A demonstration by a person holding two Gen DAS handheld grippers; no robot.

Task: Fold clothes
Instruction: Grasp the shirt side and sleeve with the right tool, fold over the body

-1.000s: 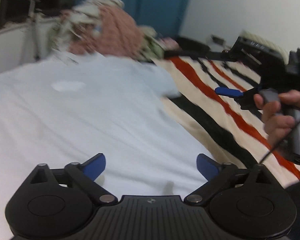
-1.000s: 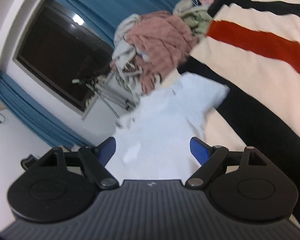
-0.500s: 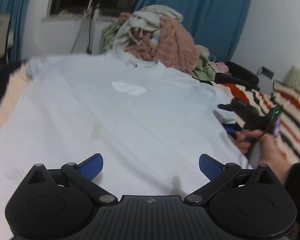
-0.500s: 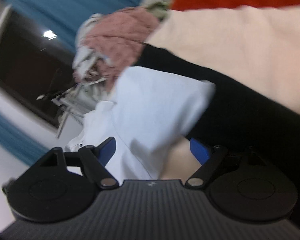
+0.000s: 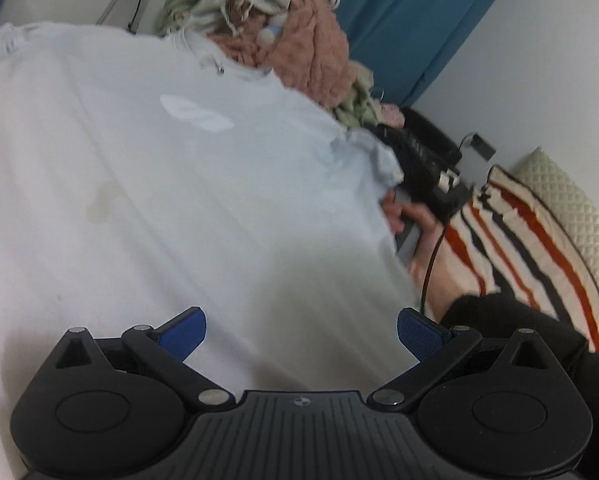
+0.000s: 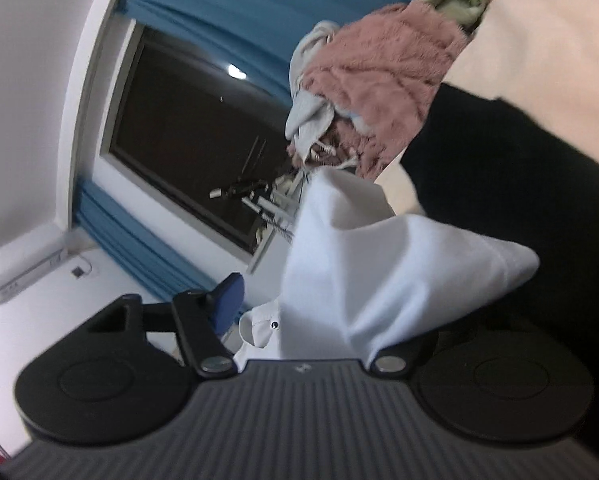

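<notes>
Closing on a bunched sleeve of the pale blue T-shirt (image 6: 379,272), the right gripper (image 6: 339,312) has the cloth between its jaws; the fabric drapes over and hides one blue pad, so whether the pads already press on it cannot be told. It lies on its side, aimed about level across the bed. In the left wrist view the person's right hand (image 5: 409,216) wraps the gripper's handle at the shirt's right edge, a black cable trailing from it. The left gripper (image 5: 301,334) hovers tilted downward over the shirt's lower part, its blue pads spread wide with nothing between them. The shirt lies spread flat on a striped blanket (image 5: 539,232). Beyond its collar sits a heap of clothes (image 5: 299,40), topped by a fuzzy pink garment, before a blue curtain (image 5: 399,12).
</notes>
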